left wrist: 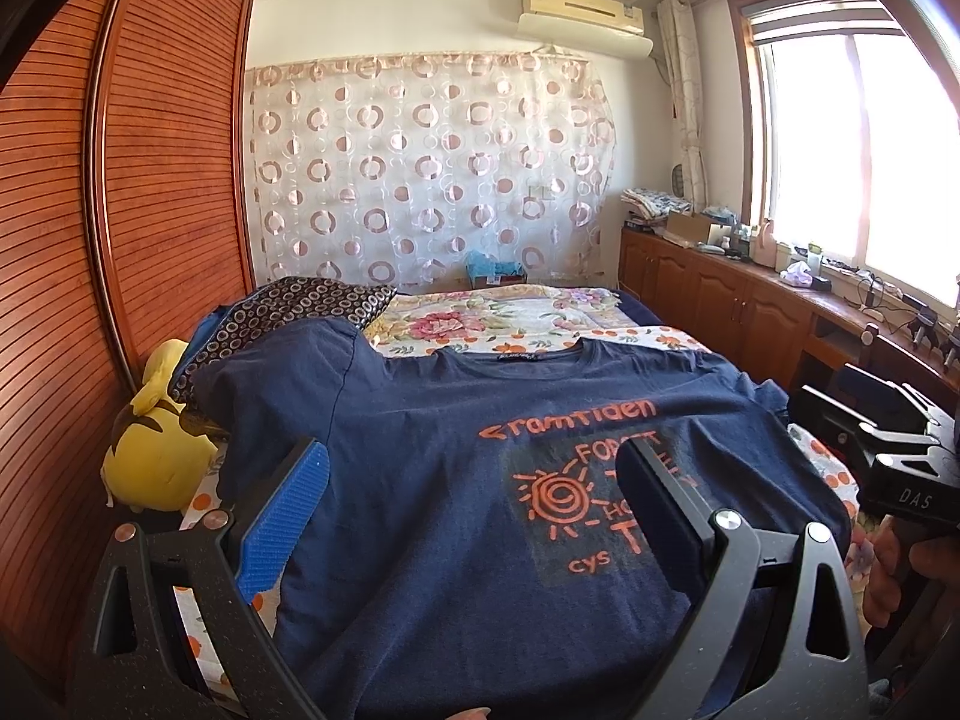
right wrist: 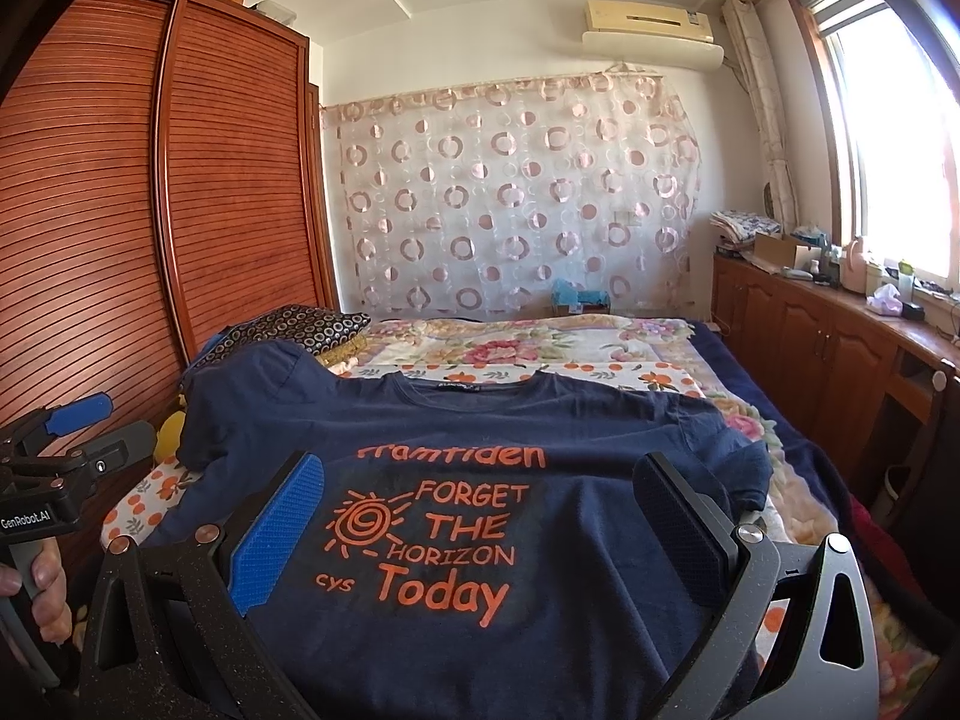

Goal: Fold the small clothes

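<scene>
Spread jaws over flat navy T-shirt [right wrist: 480, 540]

A bedroom in bright daylight: on the left stands a tall wardrobe [left wrist: 120, 180] with reddish slatted wooden doors, and on the far white wall hangs a thin curtain [left wrist: 432, 168] with pink rings, under an air conditioner [left wrist: 582, 12]. At the right a large window [left wrist: 858, 150] lets strong sun in above a long row of low wooden cabinets [left wrist: 720, 294], whose top is crowded with small items. The bed [left wrist: 498, 312] carries a floral cover and a dark patterned pillow [left wrist: 294, 306] at its far left corner.
</scene>
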Demonstrator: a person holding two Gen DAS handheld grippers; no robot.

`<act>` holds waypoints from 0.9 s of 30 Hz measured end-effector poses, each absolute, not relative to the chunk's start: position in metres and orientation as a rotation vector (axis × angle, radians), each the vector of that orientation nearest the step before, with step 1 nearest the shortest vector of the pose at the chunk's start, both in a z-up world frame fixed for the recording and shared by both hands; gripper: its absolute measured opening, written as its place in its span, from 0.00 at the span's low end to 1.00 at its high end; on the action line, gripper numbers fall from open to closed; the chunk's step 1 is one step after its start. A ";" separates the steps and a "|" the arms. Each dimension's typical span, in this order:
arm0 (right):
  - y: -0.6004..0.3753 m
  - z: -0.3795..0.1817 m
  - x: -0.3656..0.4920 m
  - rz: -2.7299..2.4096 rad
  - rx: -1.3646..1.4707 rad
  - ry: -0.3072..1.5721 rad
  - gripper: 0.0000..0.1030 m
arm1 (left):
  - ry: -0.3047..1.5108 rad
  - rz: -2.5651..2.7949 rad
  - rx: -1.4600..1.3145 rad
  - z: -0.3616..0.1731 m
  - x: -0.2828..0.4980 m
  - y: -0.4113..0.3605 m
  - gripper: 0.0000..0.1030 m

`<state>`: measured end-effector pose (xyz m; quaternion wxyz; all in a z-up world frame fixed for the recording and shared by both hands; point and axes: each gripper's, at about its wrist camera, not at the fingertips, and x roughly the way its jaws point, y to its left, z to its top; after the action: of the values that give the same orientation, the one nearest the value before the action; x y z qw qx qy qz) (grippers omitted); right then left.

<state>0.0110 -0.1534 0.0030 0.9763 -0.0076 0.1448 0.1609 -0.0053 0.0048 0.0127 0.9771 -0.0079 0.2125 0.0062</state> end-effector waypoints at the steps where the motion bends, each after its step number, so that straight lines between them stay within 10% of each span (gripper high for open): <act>1: -0.152 0.002 0.013 0.325 -0.015 0.290 1.00 | 0.433 0.015 -0.016 0.011 -0.004 0.007 0.94; 27: -0.108 -0.025 0.094 0.478 -0.083 0.360 1.00 | 0.570 0.148 -0.121 -0.047 0.040 0.128 0.94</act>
<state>0.0939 -0.1079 -0.0246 0.9548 -0.0409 0.1772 0.2353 0.0403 0.1282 -0.0468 0.9551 -0.0595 0.2808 0.0730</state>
